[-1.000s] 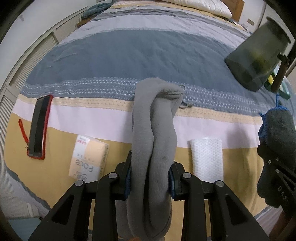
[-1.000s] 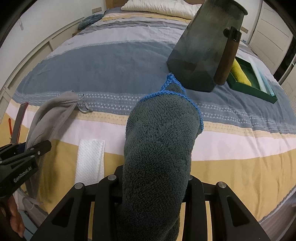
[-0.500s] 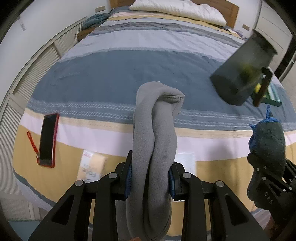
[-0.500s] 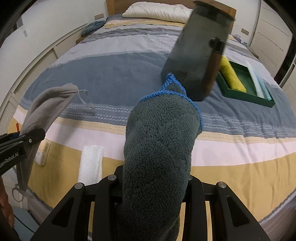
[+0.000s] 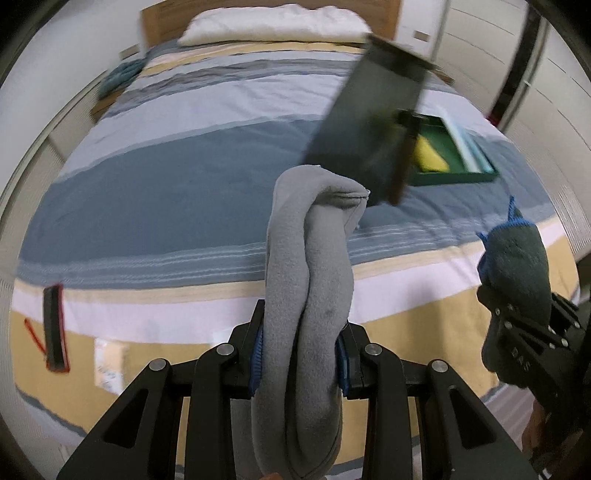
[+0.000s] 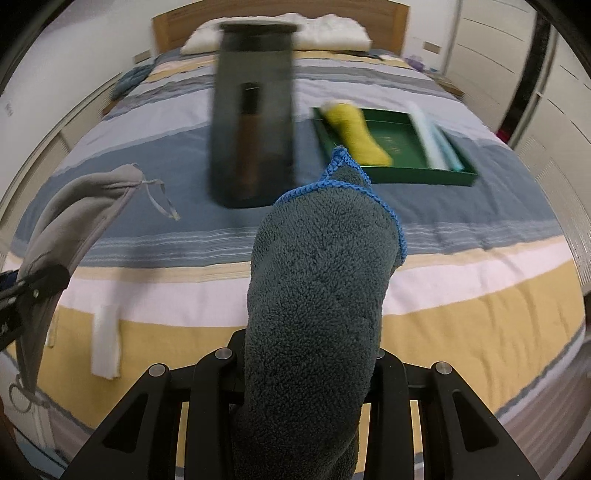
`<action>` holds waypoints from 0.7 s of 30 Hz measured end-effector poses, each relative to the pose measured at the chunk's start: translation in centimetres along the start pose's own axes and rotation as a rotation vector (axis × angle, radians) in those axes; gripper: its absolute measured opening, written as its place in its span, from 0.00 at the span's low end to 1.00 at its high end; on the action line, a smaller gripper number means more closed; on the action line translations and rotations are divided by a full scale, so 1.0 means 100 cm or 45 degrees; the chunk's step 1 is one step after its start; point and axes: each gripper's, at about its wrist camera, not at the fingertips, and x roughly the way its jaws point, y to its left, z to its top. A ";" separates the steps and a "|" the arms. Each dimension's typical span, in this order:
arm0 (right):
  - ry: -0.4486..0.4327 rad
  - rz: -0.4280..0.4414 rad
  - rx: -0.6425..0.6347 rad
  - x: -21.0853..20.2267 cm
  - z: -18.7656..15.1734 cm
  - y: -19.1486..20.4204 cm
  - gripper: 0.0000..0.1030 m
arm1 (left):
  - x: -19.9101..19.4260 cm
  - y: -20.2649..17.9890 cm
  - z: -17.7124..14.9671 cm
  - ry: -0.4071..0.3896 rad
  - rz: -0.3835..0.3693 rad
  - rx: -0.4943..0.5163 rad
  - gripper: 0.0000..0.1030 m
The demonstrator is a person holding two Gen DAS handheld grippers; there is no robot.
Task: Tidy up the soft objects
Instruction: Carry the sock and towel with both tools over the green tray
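My left gripper (image 5: 300,354) is shut on a light grey fleece cloth (image 5: 310,280) that stands up between its jaws; the cloth also shows at the left of the right wrist view (image 6: 74,218). My right gripper (image 6: 306,365) is shut on a dark grey-green fluffy towel with blue edging (image 6: 321,288), also seen at the right of the left wrist view (image 5: 513,269). Both are held above the near edge of the striped bed (image 6: 461,280). A green tray (image 6: 402,147) with a yellow cloth (image 6: 356,134) lies on the bed ahead.
A tall dark container with a brown handle (image 6: 253,118) stands on the bed left of the tray. A white folded cloth (image 6: 105,343), a tissue pack (image 5: 109,365) and a red-cased phone (image 5: 53,330) lie near the bed's front edge. Pillows (image 6: 280,33) lie at the headboard.
Both grippers have risen and pulled back with their cloths still held. The views now look farther up the bed, and the green tray has come into view.
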 end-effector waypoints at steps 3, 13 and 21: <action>-0.009 -0.039 0.039 -0.001 -0.001 -0.023 0.31 | 0.000 -0.027 0.006 -0.003 -0.043 0.056 0.26; -0.048 -0.125 0.114 0.001 0.004 -0.081 0.31 | 0.003 -0.111 0.030 -0.019 -0.191 0.203 0.26; -0.096 -0.185 0.129 0.000 0.014 -0.120 0.31 | 0.019 -0.161 0.057 -0.038 -0.221 0.259 0.26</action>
